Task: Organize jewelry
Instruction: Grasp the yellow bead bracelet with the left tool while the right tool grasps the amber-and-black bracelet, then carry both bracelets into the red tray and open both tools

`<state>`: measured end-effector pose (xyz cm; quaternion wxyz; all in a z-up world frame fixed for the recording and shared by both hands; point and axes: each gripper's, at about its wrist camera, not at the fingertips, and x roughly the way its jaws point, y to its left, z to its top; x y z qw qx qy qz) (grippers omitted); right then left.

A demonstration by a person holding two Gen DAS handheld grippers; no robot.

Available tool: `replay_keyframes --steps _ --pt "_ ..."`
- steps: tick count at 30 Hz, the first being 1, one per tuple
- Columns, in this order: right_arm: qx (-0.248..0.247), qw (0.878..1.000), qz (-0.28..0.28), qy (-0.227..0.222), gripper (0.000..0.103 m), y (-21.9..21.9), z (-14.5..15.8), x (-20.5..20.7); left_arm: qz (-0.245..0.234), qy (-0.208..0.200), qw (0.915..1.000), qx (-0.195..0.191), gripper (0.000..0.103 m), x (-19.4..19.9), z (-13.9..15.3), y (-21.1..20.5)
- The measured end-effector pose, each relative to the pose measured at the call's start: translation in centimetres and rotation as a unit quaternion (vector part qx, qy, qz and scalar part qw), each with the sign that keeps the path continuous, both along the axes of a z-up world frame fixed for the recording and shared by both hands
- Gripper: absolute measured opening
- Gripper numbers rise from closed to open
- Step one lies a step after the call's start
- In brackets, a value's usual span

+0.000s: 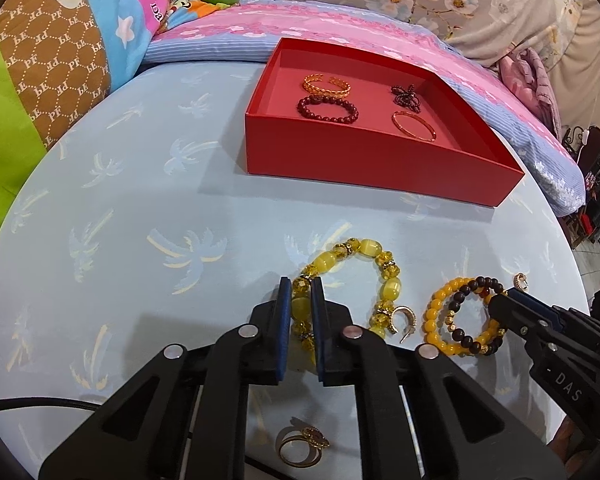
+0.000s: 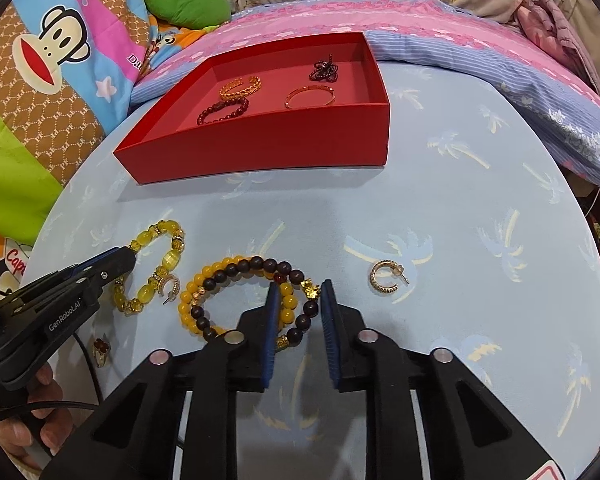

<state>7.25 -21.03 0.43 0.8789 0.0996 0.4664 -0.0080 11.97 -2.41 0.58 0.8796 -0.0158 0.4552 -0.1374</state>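
A red tray [image 1: 360, 160] [image 2: 260, 148] on the blue table holds a gold cuff [image 1: 327, 84], a dark red bead bracelet [image 1: 327, 109], a dark beaded piece [image 1: 407, 97] and a thin gold bangle [image 1: 414, 126]. My left gripper [image 1: 301, 294] is shut on a yellow glass-bead bracelet [image 1: 356, 276] [image 2: 152, 264] lying on the table. My right gripper [image 2: 300, 298] is open around one side of a yellow and dark brown bead bracelet [image 2: 240, 292] [image 1: 460, 316].
A gold hoop earring [image 2: 386, 278] lies right of the right gripper; another [image 1: 398, 318] rests by the yellow bracelet. A gold ring [image 1: 302, 446] [image 2: 100, 350] lies near the table's front edge. Pillows and blankets [image 1: 60, 60] lie behind the table.
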Motion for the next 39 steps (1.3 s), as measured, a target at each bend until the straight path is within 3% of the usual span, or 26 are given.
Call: replay_keyframes --steps 4,24,34,39 --pt "0.001 1.000 0.000 -0.004 0.009 0.0 0.3 -0.1 -0.004 0.000 1.0000 -0.004 0.010 -0.2 0.4 -0.2" --pt "-0.005 0.997 -0.002 -0.080 0.008 -1.5 7.5 -0.3 -0.061 -0.048 0.9967 -0.023 0.009 -1.5 8.0 -2.9" --pt "-0.010 0.994 -0.009 -0.113 0.008 -2.9 10.4 3.5 -0.085 -0.094 0.9905 -0.053 0.009 2.3 13.7 -5.7" --pt "-0.001 0.994 -0.005 -0.110 0.008 -2.8 10.4 7.2 -0.076 -0.095 0.9898 -0.074 0.009 5.6 14.0 -6.4"
